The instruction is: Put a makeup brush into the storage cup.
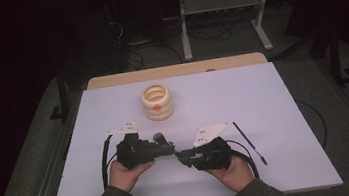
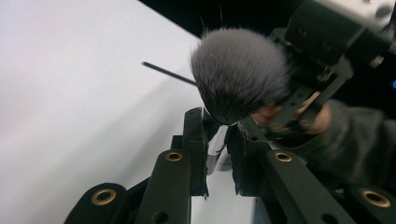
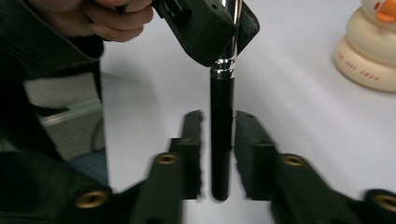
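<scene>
The left gripper (image 2: 217, 140) has its fingers clamped on the makeup brush's (image 2: 238, 70) ferrule, so the right gripper's (image 3: 218, 140) fingers, standing narrowly apart around its handle, can let go.

high view: above, looking down | gripper views: close, share brush (image 2: 239, 72)

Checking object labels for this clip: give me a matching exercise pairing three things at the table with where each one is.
Things:
1. brush
2. cream ringed pot
3. thin black stick

Places:
A. lying on the right side of the table
B. clamped by its silver collar in the left gripper
C. standing at the table's far middle

Pairs: 1-B, 2-C, 3-A
</scene>
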The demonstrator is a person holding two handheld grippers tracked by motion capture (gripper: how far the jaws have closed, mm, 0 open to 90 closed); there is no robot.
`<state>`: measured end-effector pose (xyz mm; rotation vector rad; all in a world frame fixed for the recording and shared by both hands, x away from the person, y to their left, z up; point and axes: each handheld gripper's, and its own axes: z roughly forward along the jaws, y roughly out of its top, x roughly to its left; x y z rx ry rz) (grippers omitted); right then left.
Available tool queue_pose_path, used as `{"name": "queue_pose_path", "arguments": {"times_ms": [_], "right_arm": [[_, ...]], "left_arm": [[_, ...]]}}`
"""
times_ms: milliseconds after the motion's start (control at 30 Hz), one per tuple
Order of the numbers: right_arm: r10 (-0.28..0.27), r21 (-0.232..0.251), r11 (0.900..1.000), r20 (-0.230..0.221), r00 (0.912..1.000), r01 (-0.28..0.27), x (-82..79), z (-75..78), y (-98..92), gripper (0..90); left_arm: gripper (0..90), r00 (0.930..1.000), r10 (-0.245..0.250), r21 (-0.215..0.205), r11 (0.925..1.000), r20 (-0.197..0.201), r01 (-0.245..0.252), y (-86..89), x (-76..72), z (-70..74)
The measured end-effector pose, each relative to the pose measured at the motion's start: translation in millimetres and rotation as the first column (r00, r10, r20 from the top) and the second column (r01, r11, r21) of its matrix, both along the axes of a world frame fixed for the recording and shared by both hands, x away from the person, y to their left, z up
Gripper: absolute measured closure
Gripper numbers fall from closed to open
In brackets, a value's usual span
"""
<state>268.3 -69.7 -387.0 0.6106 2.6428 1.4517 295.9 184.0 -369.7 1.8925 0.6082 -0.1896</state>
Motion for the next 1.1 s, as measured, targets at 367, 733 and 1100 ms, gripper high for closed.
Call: {"name": "queue_pose_path", "arguments": {"times_ms": [367,733,1100], "right_arm": [[-0.061,0.036,0.997,-0.065,0.996,0.063,6.8,-0.2,-27.0,45.0],[-0.112,-0.014,0.994,-0.032,0.9931,0.112,6.2,-2.9,-50.0,37.5],[-0.146,-0.027,0.989,-0.003,0.9893,0.146,2.7,-5.2,-70.3,31.4]], "left_arm": [[77.7,0.9953,0.03,0.123,0.9915,0.092,-0.041,-4.4,5.7,29.3],[77.7,0.9901,0.05,0.217,0.9731,0.132,-0.078,-6.2,18.1,40.8],[77.7,0.9855,0.088,0.244,0.9622,0.145,-0.122,-0.9,34.8,51.6]]}}
